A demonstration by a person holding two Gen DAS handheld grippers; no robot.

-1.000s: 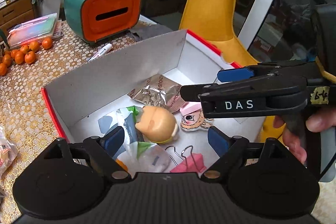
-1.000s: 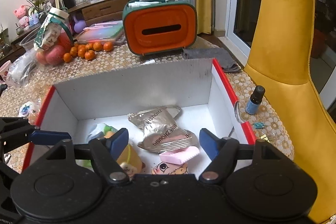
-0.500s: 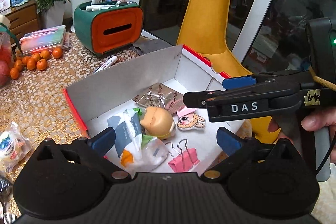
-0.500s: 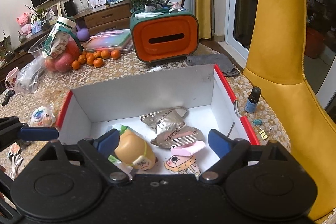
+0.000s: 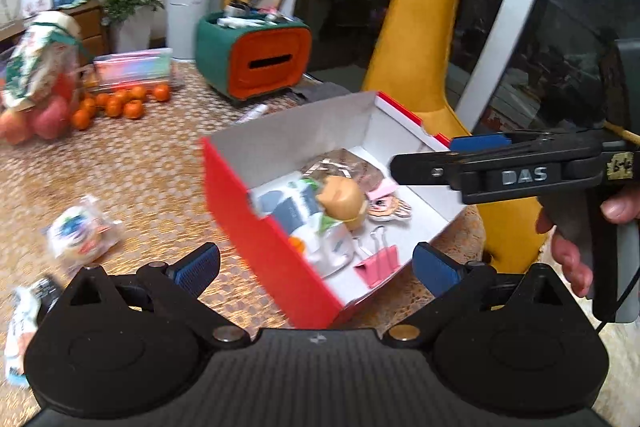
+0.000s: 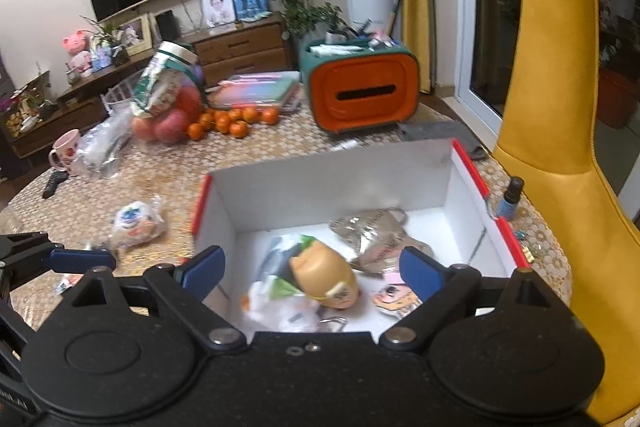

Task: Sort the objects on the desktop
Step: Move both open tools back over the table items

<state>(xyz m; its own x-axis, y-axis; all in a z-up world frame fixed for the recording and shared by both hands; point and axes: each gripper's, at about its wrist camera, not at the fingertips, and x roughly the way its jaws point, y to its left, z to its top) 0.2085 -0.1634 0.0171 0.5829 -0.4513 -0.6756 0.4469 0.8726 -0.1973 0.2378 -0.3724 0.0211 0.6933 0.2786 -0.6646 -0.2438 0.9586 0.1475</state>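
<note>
A: What's hard to make out?
B: The snack packets (image 5: 80, 233) on the tabletop (image 5: 152, 171) blur; the red box (image 6: 476, 171) hides its near contents.
A: The tools?
B: The left tool (image 5: 316, 263) gapes wide, empty. The right tool (image 6: 312, 267) is opening, gripping nothing, above the toy head (image 6: 326, 273) lying in the box.
A: Differences?
B: Only the left view shows the pink binder clip (image 5: 380, 263); only the right shows the small bottle (image 6: 512, 199).
</note>
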